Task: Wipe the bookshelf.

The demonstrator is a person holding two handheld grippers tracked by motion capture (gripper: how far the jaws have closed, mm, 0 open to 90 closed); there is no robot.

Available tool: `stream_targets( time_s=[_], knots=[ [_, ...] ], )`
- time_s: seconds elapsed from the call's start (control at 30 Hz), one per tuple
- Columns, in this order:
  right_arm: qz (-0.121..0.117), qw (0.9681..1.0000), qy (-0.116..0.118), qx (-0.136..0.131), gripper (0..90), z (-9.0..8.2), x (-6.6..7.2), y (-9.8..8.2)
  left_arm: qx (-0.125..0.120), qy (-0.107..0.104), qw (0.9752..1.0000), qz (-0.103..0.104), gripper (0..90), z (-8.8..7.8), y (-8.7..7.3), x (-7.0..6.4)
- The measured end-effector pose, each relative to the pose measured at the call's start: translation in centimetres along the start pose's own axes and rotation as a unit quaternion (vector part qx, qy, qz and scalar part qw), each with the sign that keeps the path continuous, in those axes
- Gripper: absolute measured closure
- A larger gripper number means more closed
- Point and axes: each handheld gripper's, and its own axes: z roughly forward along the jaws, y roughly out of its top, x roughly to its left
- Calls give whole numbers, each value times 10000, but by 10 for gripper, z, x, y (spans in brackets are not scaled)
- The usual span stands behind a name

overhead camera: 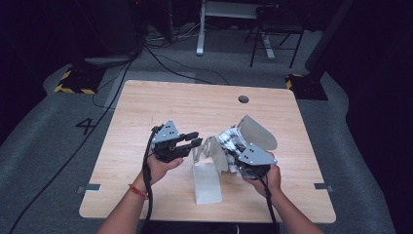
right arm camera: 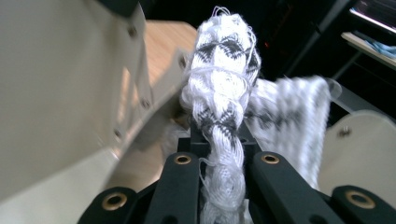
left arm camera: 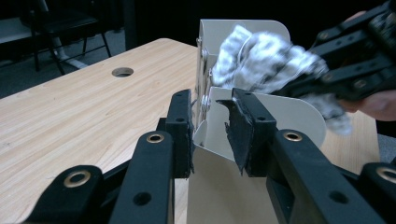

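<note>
High view: right gripper [overhead camera: 237, 157] fingers clamp a white-and-grey patterned cloth [overhead camera: 230, 140] beside hinged beige metal plates [overhead camera: 207, 170] on the wooden counter [overhead camera: 195, 105]; left gripper [overhead camera: 194, 140] fingers gape.

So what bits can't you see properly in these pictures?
- Black-and-white patterned cloth: its far part is blurred in the right gripper view, and the shut right gripper hides its pinched part.
- Hinged beige metal folding board: in the high view the cloth and grippers cover its middle.
- Left gripper: in the left gripper view its jaws sit either side of a board panel; whether the pads touch it is unclear.
- Small round hole in the wooden table: too small to see into.
</note>
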Motion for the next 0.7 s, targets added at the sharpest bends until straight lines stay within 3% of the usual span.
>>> stream_targets(
  time_s=[0.17,0.43,0.53,0.7],
  knots=[
    [-65,9996,258,14,846,-2,4,2,7,33,10000,32,705,0,0,-1],
    [-105,9965,734,383,846,-1,17,-20,35,68,10000,59,706,0,1,-1],
    [-218,9941,919,532,846,1,22,-30,30,84,9999,62,706,0,1,-2],
    [-255,9873,1282,906,846,10,29,-51,22,96,9999,69,706,1,1,-2]
  ],
)
